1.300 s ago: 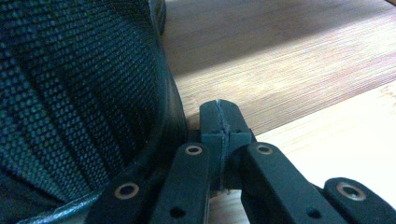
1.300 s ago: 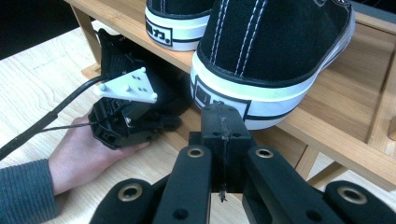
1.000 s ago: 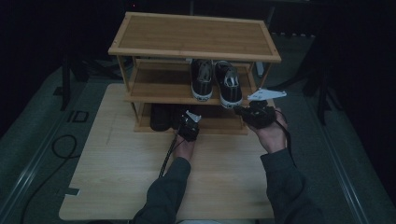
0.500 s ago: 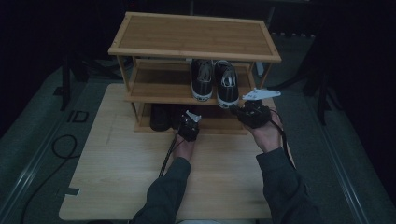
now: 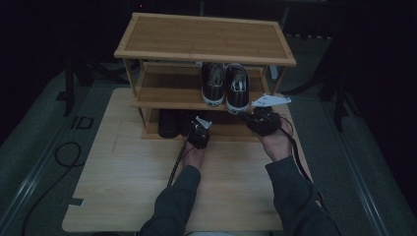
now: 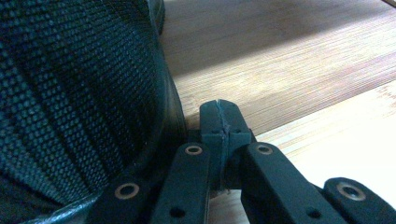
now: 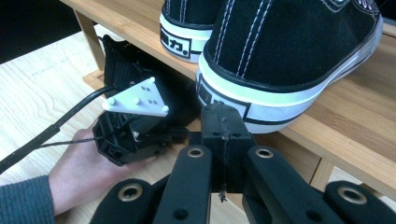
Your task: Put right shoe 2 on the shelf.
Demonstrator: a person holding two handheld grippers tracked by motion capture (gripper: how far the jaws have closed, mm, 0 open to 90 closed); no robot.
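Reaching in from the near edge of the wooden surface (image 5: 147, 187), the person's two forearms ended just in front of the bamboo shoe rack (image 5: 204, 37). The left gripper (image 5: 197, 125) sat at the front of the rack's bottom shelf (image 6: 280, 70), its jaws pressed together with nothing between them. A dark mesh shoe (image 6: 70, 93) lay just beside it on that shelf, close enough that touch could not be ruled out. This gripper had kept its place over the last second.

The right gripper (image 5: 258, 118) was the one that had changed. It had edged a little along the rack's front, toward the rack's middle, and now lay just before and slightly below the heel of the right black canvas sneaker (image 7: 289, 42). Its jaws were likewise closed tight and empty, their tips short of the white rubber sole.

Further in, that sneaker stood upright on the rack's middle shelf (image 5: 167, 93), heel outward, with the left black canvas sneaker (image 7: 187, 18) close beside it. The rack's top shelf, beyond them, carried nothing.

The small shift read as lining up on the sneaker's heel, so the work seemed to be at the approach stage. With both sets of jaws closed, neither shoe could be gripped yet. The right gripper would have to spread its jaws before taking the heel. The mesh shoe seemed likely to wait its turn on the bottom shelf.
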